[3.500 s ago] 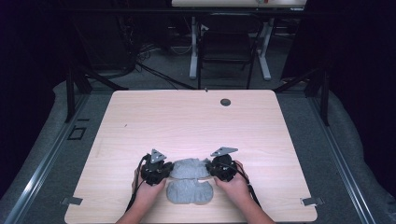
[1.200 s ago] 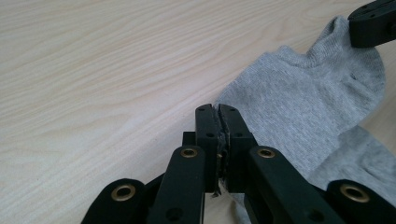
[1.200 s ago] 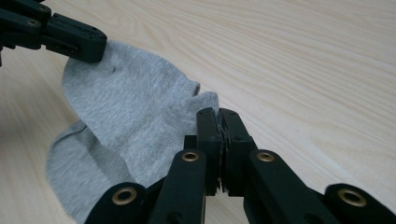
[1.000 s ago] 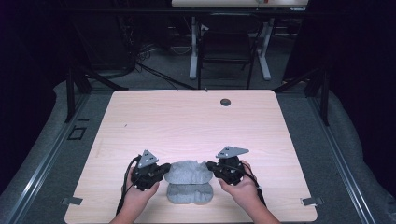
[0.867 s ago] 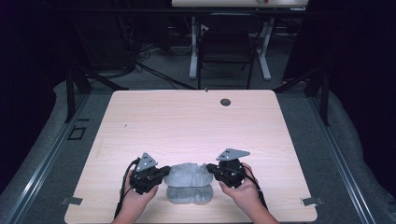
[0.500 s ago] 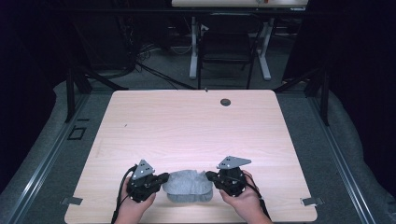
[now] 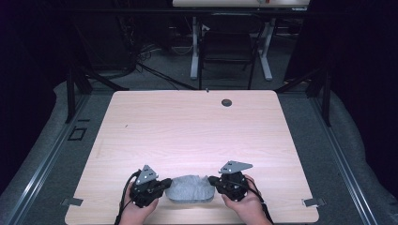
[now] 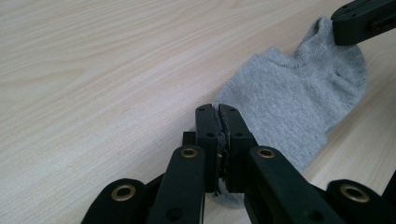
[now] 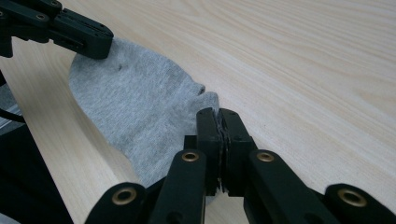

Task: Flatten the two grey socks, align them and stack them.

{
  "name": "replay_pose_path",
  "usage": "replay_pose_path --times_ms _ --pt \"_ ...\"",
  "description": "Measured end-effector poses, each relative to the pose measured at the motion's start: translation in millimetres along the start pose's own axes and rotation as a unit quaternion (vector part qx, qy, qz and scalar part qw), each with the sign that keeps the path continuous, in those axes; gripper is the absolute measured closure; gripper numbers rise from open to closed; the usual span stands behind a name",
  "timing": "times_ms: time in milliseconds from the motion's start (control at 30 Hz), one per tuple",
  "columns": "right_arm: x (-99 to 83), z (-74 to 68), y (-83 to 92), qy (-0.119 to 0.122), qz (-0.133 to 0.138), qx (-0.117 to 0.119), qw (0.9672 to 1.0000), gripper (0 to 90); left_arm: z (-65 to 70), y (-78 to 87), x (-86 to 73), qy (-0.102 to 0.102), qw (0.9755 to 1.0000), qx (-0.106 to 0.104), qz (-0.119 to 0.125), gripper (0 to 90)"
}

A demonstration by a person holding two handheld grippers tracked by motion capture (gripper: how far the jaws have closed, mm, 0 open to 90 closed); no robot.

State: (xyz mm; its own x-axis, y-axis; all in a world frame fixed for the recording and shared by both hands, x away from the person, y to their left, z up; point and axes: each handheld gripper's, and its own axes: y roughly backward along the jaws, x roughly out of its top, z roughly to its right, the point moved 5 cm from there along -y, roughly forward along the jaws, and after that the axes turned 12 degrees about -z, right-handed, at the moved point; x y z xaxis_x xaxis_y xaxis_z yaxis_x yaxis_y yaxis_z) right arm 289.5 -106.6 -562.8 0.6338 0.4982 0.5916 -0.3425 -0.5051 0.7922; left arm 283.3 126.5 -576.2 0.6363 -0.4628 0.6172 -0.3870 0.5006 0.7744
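Near edge of the bench (image 7: 197, 126), midway between its left and right sides: one grey sock (image 7: 189, 188), ankle cut, ribbed knit, lying flat on the pale wood-grain top with its long side running left to right

Left gripper (image 7: 162, 184): held in the person's left hand (image 7: 137, 211) at the sock's left end, pointing right. Jaws clenched on the edge of the fabric; in the left gripper view (image 8: 218, 122) the two black jaws stand pressed together with a thin fold of grey knit caught between them, and the rest of the sock (image 8: 292, 105) spreads away to the far right of that view

Right gripper (image 7: 213, 180): held in the person's right hand (image 7: 246, 206) at the sock's right end, pointing left. Jaws likewise clenched on the fabric; in the right gripper view (image 9: 217, 122) the jaws meet on the sock's rim beside a small notch in the edge, and the sock (image 9: 133, 100) runs off to the far left of that view

Relation: sock stretched between the two grippers, each gripping one end, the tips facing each other across it. Each gripper's tip also shows at the far end of the sock in the other gripper's view

Also on the bench: one small dark round fitting (image 7: 226, 102) near the far edge, well apart from the sock
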Motion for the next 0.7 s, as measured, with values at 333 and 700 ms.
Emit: replay_pose_path --times_ms 333,700 --pt "-6.9 1.8 -7.5 -0.002 -0.015 0.003 0.9999 87.7 -1.0 -7.7 -5.7 -0.001 0.9999 0.002 -0.013 87.6" --pt "-11.0 7.6 -19.3 -0.004 -0.035 -0.005 0.9994 87.6 -1.8 -20.4 -8.8 0.001 0.9996 0.003 -0.028 87.5"
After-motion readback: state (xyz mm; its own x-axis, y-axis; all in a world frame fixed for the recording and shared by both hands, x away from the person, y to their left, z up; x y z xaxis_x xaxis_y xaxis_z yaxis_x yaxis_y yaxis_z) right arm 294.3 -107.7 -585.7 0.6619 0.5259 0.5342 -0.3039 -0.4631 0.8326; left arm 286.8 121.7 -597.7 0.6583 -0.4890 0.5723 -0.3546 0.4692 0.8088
